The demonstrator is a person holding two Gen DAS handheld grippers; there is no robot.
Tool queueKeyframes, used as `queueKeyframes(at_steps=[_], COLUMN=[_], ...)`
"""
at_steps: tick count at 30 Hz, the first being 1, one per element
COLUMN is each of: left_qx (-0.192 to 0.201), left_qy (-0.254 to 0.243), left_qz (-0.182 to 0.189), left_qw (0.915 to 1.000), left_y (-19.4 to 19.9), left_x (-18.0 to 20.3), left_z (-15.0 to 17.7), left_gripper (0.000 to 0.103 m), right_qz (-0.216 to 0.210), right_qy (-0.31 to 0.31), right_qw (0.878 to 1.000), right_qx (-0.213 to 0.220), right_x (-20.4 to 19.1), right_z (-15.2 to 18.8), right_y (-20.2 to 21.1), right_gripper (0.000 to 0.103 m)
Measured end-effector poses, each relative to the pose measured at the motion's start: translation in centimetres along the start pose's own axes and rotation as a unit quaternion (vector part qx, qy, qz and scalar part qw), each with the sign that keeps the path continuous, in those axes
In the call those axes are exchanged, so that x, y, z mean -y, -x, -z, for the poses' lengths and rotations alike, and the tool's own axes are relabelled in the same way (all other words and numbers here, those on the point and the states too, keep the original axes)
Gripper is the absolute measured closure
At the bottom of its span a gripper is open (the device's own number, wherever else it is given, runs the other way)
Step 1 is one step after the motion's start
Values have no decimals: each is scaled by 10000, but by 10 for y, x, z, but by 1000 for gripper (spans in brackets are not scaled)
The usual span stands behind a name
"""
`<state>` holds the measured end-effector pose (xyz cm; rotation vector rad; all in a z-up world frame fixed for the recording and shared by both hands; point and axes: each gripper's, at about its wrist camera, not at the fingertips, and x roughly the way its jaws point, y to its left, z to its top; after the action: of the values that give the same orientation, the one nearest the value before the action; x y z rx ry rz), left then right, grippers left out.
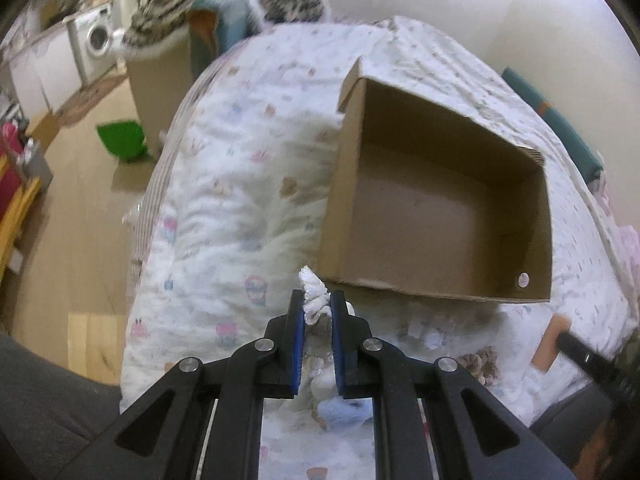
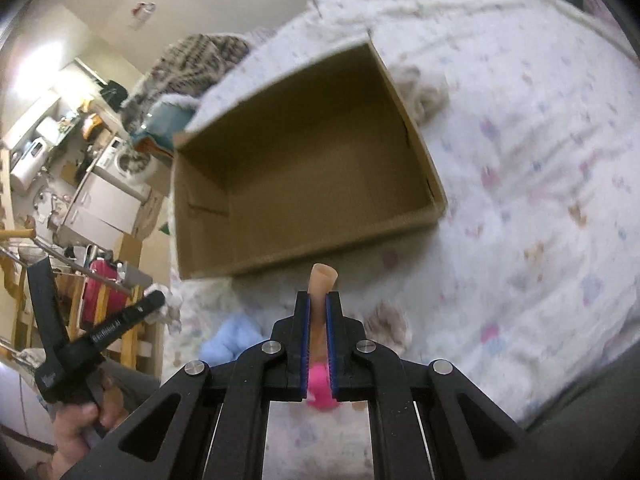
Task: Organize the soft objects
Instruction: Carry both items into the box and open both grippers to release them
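- Left wrist view: I work over a bed [image 1: 240, 184] covered with a white quilt that has small pastel animal prints; a wooden floor [image 1: 80, 208] and a washing machine [image 1: 98, 38] are on the far left.
- An open cardboard box [image 1: 440, 216] sits on the quilt, and I see nothing inside it.
- My left tool [image 1: 318, 308] is clenched on a white knitted sock [image 1: 314, 294]; the sock's end sticks out past the fingertips, just beside the near corner of the box.
- Below the tool, a light blue soft item [image 1: 346, 410] and a brown fluffy item [image 1: 478, 362] lie on the quilt.
- Right wrist view: the same bed [image 2: 520, 160] fills the right side, and a crowded kitchen corner is at the left.
- The cardboard box [image 2: 304, 168] stands ahead of my tool, its opening toward me.
- My right tool [image 2: 318, 308] is grasping a thin beige sock [image 2: 322, 280], which stands up between the blue pads and ends close to the box's near wall.
- A pink soft item [image 2: 320, 386] shows lower between the fingers; I cannot tell whether it is part of the same sock.
- A light blue soft item [image 2: 228, 340] lies on the quilt at the left.
- At lower left, my left hand [image 2: 76, 428] holds the handle of the other tool.
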<state>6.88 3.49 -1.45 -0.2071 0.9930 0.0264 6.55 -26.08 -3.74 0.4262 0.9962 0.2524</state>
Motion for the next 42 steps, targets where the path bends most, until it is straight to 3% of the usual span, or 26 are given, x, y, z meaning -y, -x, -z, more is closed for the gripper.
queueKeyframes(at_steps=[5,10,19,29,42], left_qx=[290,413,486,386,270], left_qy=[-347,-507,-833,-1075,-1225], left_qz=[13,208,230,230,227], left_qw=[9990,9976,9951,9932,9918], left_y=[11,17,0,-42,-59], left_x=[15,30,59,72,76], left_z=[-3,-26,-63,-51,-40], left_gripper=[92,92,92,92,92], right_qz=[38,119,210,450,660], right_qy=[303,509,447,560,822], right_qw=[9990,9973,9961,9967,9944], right_qx=[311,509,730,388,-78], right_x=[-4,-5,3,5,-3], right_z=[-23,-48,-74,-64,-51], right_y=[11,8,-9,-40,-64], right_gripper=[94,94,94,94,94])
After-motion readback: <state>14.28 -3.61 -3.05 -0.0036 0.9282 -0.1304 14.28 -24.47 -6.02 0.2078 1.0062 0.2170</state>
